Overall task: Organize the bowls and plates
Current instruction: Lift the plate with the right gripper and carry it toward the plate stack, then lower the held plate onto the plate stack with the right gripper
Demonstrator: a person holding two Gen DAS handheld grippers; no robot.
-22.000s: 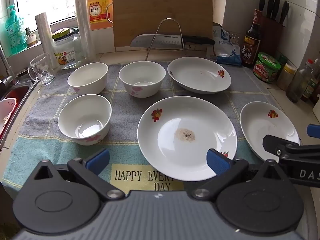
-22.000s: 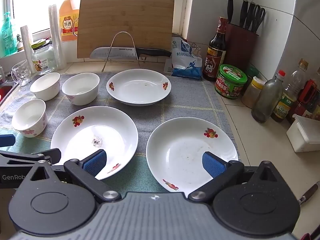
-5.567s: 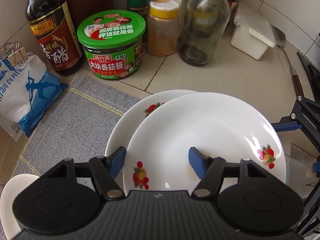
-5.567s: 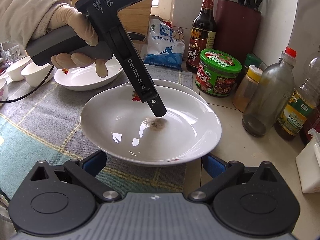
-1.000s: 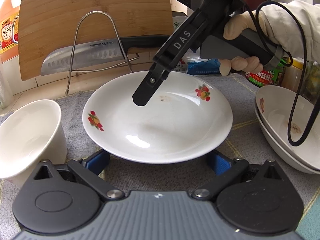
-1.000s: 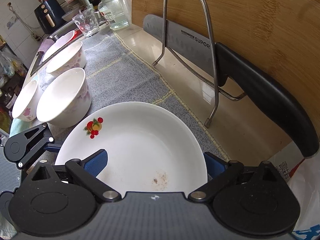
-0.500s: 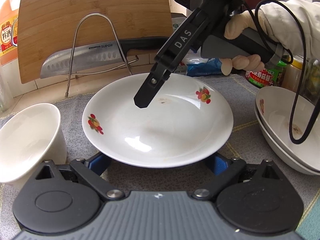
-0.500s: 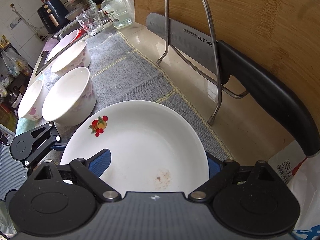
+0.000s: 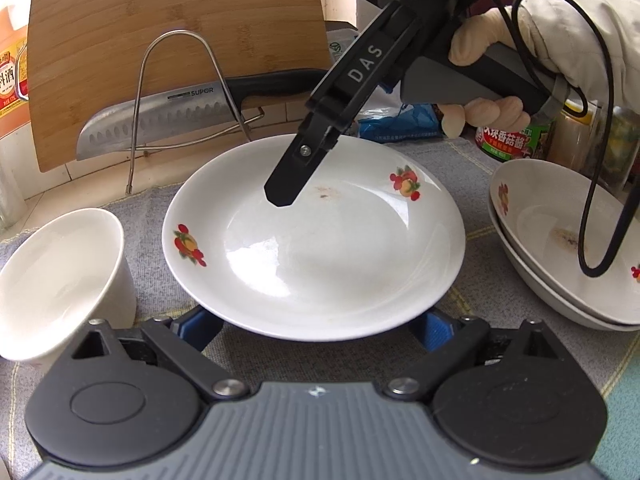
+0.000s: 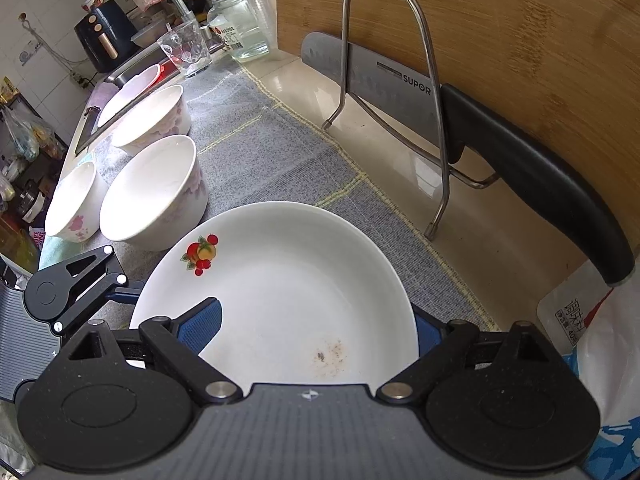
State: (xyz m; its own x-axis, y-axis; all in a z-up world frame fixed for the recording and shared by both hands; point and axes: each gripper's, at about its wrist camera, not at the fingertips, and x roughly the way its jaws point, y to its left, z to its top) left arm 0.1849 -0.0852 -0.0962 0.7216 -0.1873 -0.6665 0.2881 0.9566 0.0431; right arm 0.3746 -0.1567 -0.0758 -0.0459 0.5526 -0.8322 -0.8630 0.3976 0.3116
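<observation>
The shallow white fruit-printed plate (image 9: 316, 240) sits on the grey mat before the knife rack. Your left gripper (image 9: 316, 326), jaws just narrowing yet wide, slides underneath; right gripper (image 10: 318, 330) straddles its rim, unpinched. Lift level toward the stacked plates (image 9: 560, 240).

Daylit white-tiled wall (image 10: 36, 32), pale countertop (image 10: 384, 136)

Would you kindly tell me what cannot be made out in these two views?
- Left wrist view: stacked plates cut off by the right edge, crossed by a cable.
- Left wrist view: green jar partly behind the gloved hand.
- Right wrist view: bag cut off at the right edge.
</observation>
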